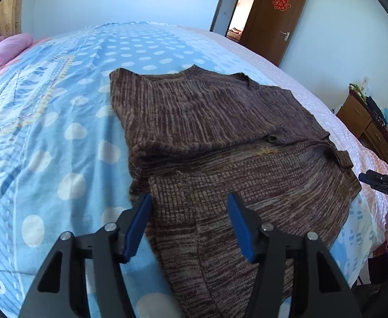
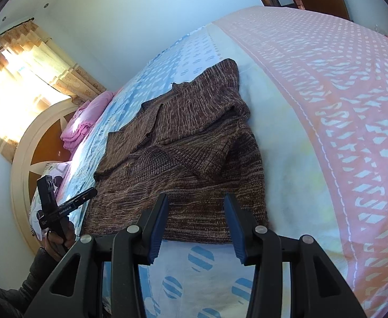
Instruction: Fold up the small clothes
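A brown knitted sweater [image 1: 220, 137] lies partly folded on the bed, its sleeves laid across the body. My left gripper [image 1: 190, 198] hovers over its near left corner, open; the blue pads are well apart and nothing is pinched between them. In the right wrist view the sweater [image 2: 188, 143] spreads ahead, its hem nearest. My right gripper [image 2: 196, 198] stands open just above that hem, with the knit showing in the gap and neither pad pressing on it. Each gripper also shows in the other's view: the right gripper [image 1: 376, 180] at the far right, the left gripper [image 2: 61, 206] in a hand at the left.
The bed sheet [image 1: 61, 132] is blue with white dots and turns pink [image 2: 339, 92] toward the far side. Folded pink bedding [image 2: 85, 122] lies by the round headboard [image 2: 21, 172]. A wooden cabinet [image 1: 366, 122] and an open brown door [image 1: 278, 18] stand beyond the bed.
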